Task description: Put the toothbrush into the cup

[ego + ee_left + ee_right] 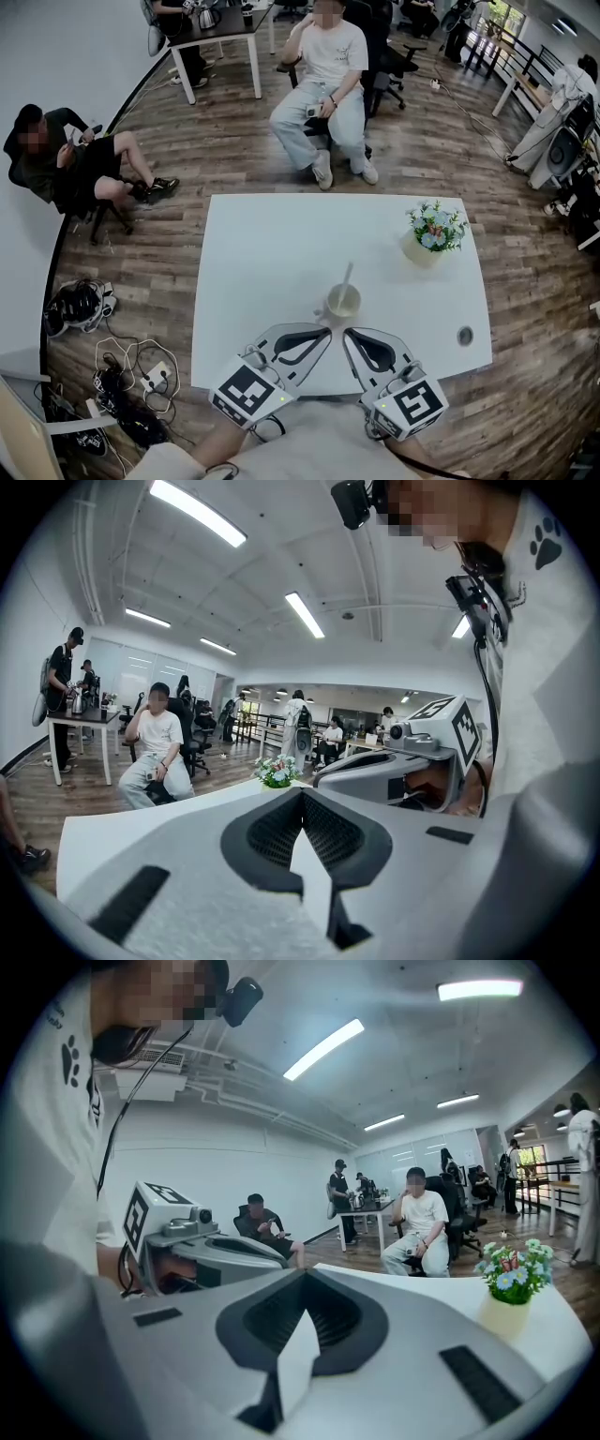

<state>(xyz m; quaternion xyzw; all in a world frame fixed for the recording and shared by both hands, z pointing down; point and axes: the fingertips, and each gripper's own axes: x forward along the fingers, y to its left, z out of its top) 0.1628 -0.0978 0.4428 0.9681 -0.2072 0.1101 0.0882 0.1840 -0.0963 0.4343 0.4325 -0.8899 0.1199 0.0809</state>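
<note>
A pale cup (343, 302) stands on the white table (262, 272) near its front edge. A white toothbrush (347, 277) stands in the cup and leans toward the far right. My left gripper (323, 330) is just in front of the cup and a little to its left, jaws shut and empty. My right gripper (349, 333) is beside it, also shut on nothing. The left gripper view shows its own closed jaws (302, 794) and the right gripper (412, 761). The right gripper view shows closed jaws (305, 1274) and the left gripper (202, 1241). The cup is hidden in both gripper views.
A flower pot (431, 234) stands at the table's far right; it also shows as flowers (277, 772) and the pot (511, 1288). A round grommet (465, 335) sits near the right front corner. Two people sit beyond the table (328, 84) (75, 159). Cables (122, 375) lie on the floor at left.
</note>
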